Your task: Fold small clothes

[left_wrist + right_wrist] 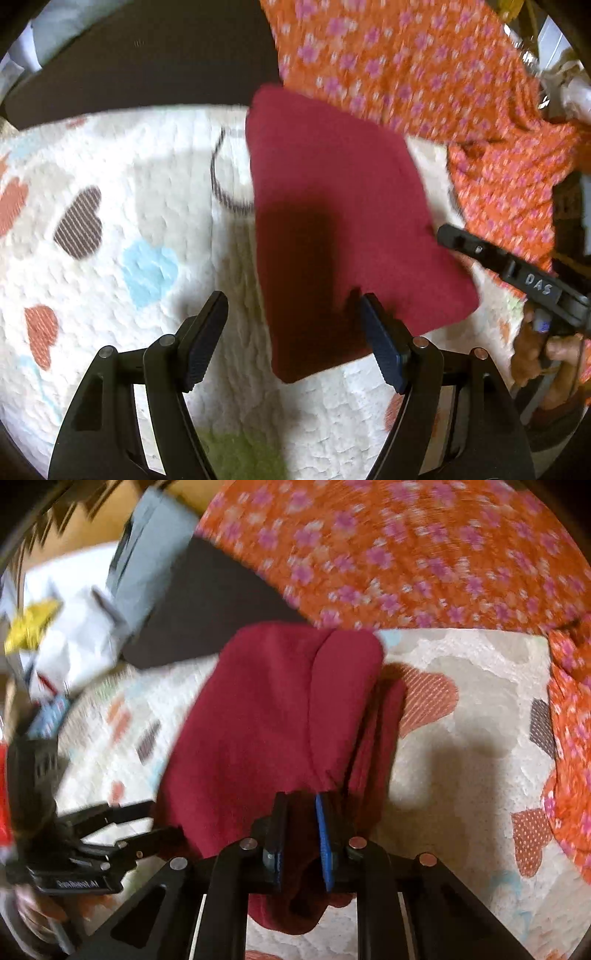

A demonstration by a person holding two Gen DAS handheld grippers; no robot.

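The folded dark red fleece cloth (343,221) lies on the white quilted heart-print bedspread (110,258), just beside the orange flower-print fabric (424,66). The right tool (300,834) pinches the cloth's edge. The left tool (291,332) is spread wide at the cloth, gripping nothing.

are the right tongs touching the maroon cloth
Touching. In the right wrist view the right tongs are shut on a bunched edge of the maroon cloth, with fabric pinched between the pads.
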